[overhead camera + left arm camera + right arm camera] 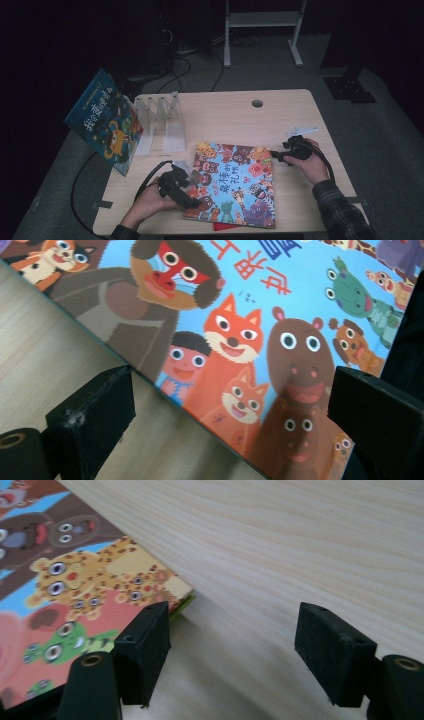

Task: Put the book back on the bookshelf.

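Two hand-held grippers at a flat picture book (232, 184) on a wooden table (225, 115). The book lies cover-up near the front edge, with something red showing just under its near edge. The left gripper (192, 199) sits at the book's left front corner; in the left gripper view its jaws stand apart, straddling the book's edge without pressing on it. The right gripper (274, 156) waits at the book's far right corner; in the right gripper view its jaws are spread wide, one beside the corner, nothing between them. A second book (105, 121) already leans at the left end of a clear rack (161, 122) whose other slots are vacant. Judged progress: one book shelved; this one is not yet gripped, lifted or slotted.
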The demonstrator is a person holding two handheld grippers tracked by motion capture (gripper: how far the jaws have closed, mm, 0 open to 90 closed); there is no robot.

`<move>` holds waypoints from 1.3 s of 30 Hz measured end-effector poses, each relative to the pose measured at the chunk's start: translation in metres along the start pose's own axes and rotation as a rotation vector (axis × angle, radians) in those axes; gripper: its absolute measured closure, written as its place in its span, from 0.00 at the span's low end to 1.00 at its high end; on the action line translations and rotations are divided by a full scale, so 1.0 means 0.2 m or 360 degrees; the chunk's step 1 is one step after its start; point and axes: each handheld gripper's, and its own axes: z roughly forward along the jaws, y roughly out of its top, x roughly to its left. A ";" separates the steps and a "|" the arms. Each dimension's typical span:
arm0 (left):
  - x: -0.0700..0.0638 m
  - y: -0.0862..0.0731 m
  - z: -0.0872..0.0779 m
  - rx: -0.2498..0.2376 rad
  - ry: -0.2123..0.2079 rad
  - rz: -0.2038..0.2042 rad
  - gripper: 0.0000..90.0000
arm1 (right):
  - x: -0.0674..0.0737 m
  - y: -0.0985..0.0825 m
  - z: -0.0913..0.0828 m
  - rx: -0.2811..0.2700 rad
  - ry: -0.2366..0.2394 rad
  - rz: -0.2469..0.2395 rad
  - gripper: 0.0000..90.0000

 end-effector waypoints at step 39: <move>0.16 0.11 0.12 -0.0167 0.0021 -0.0154 0.02 | 0.26 -0.14 -0.08 0.0030 0.0460 -0.0031 0.15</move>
